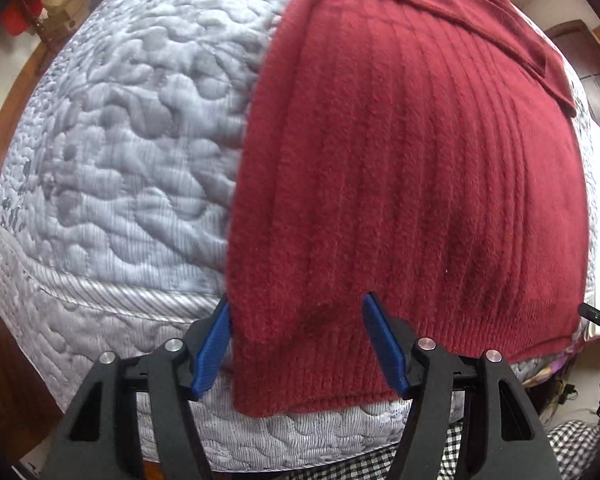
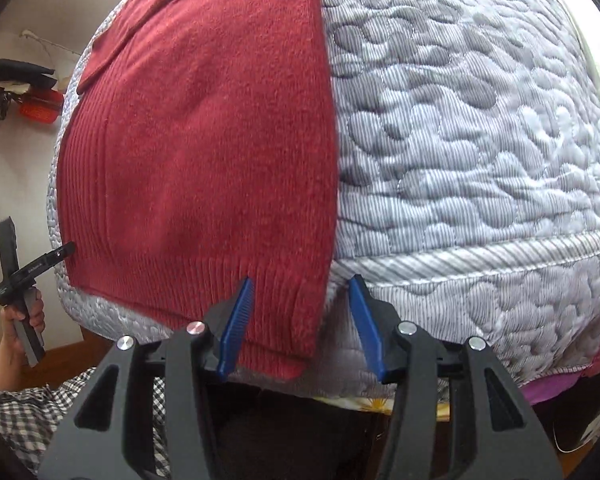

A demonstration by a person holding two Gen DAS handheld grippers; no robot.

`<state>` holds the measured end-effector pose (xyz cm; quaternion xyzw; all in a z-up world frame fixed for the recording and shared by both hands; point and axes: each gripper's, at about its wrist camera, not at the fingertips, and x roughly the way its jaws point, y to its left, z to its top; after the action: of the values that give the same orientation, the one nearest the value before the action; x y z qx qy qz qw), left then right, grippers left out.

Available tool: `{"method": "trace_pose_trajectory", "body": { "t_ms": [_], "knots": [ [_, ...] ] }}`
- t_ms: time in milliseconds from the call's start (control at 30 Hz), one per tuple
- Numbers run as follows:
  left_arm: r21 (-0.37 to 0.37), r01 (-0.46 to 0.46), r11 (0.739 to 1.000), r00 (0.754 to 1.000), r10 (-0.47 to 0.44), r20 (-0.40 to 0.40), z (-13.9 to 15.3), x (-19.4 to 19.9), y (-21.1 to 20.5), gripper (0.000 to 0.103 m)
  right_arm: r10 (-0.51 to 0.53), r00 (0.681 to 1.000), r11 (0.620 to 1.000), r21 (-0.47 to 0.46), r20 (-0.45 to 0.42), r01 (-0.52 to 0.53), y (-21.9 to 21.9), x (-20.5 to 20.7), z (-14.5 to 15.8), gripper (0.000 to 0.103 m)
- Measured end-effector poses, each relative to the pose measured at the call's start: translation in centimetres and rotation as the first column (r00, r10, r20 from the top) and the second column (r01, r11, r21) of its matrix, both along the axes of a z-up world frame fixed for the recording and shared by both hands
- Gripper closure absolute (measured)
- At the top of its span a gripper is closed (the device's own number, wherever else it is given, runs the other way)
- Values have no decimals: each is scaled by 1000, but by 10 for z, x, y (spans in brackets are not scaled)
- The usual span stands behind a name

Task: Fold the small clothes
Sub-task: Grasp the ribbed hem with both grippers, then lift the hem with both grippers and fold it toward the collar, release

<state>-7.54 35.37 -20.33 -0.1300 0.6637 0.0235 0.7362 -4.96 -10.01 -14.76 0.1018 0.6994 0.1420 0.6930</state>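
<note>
While both grippers' jaws gape, one red sweater (image 1: 400, 184) lies flat.

Both views bright, soft daylight, no hard glare. Strong fisheye: the quilted mattress (image 1: 112, 160) bulges like a dome ahead of the jaws, black vignette at frame corners. Red sweater (image 1: 400, 180) evenly lit, w/ a soft shadow just ahead of the left gripper (image 1: 296, 344) between its jaws. Knit ribs crisp mid-frame, smeared toward the edges. Right gripper (image 2: 300, 320) pads slightly soft, close to lens. Bkgd wall far left of the right jaws dimmer; sheen on the mattress piping right of them.
</note>
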Motion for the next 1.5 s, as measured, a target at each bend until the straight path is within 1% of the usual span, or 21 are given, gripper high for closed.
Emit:
{"method": "trace_pose_trajectory", "body": {
  "t_ms": [67,133,167,200,233,267,333,367,400,467,567,767,933,1033,1100,1167,1233,1300,1433,1467,1500],
  "knots": [
    [-18,2,1000,1000,-2,-7,-3,-5,-10,38,-13,1000,1000,5,-4,13,5,-2,-2,53],
    [-44,-7,999,1000,7,-12,-7,-12,-20,43,-18,1000,999,33,-16,18,8,-4,-4,54],
    [-43,-12,999,1000,11,-12,-8,-15,-21,48,-22,999,998,52,-23,23,11,-5,-7,57],
    [-58,-18,998,1000,18,-15,-11,-17,-24,58,-23,999,997,67,-29,24,12,-7,-9,63],
    [-89,-28,996,999,27,-19,-14,-21,-28,65,-19,999,996,83,-37,22,16,-9,-12,67],
    [-122,-43,992,999,40,-24,-15,-23,-29,77,-20,999,996,87,-39,23,17,-11,-14,70],
    [-162,-72,984,997,68,-31,-19,-28,-32,83,-12,999,996,89,-38,15,18,-11,-14,84],
    [-166,-82,983,997,77,-32,-21,-31,-33,86,-9,999,995,96,-43,13,21,-9,-15,96],
    [-172,-91,981,996,87,-30,-22,-36,-32,88,-13,999,993,113,-47,19,20,-9,-14,97],
    [-189,-98,977,995,96,-21,-21,-42,-23,90,-15,999,988,150,-41,21,21,-7,-8,97],
    [-215,-109,970,994,113,2,-7,-44,-11,91,-6,1000,983,185,-12,8,17,-3,9,97],
    [-284,-114,952,980,155,124,36,-37,-1,91,-39,998,960,280,55,22,16,18,45,98],
    [-310,-124,942,956,197,217,72,-4,11,91,-87,991,947,316,105,50,7,57,69,98],
    [-303,-154,941,940,233,248,80,18,23,94,-112,987,948,311,116,71,1,85,74,98],
    [-314,-177,933,932,262,251,79,44,36,94,-127,986,942,325,106,87,-1,105,73,98],
    [-306,-198,931,928,279,247,75,70,44,94,-143,986,936,335,84,108,-9,126,68,98],
    [-295,-209,932,924,287,252,70,78,56,94,-163,985,929,344,58,133,-13,149,60,98],
    [-294,-226,929,921,302,247,63,99,60,94,-174,984,928,342,39,150,-11,170,48,98],
    [-288,-267,920,920,332,207,47,139,63,94,-175,984,940,297,-6,169,-1,213,24,96],
    [-290,-271,918,924,332,188,39,145,62,92,-187,982,941,282,-30,188,0,223,16,91],
    [-298,-283,912,928,338,155,32,150,64,88,-202,978,942,263,-50,208,-3,228,10,91]
  ]
}}
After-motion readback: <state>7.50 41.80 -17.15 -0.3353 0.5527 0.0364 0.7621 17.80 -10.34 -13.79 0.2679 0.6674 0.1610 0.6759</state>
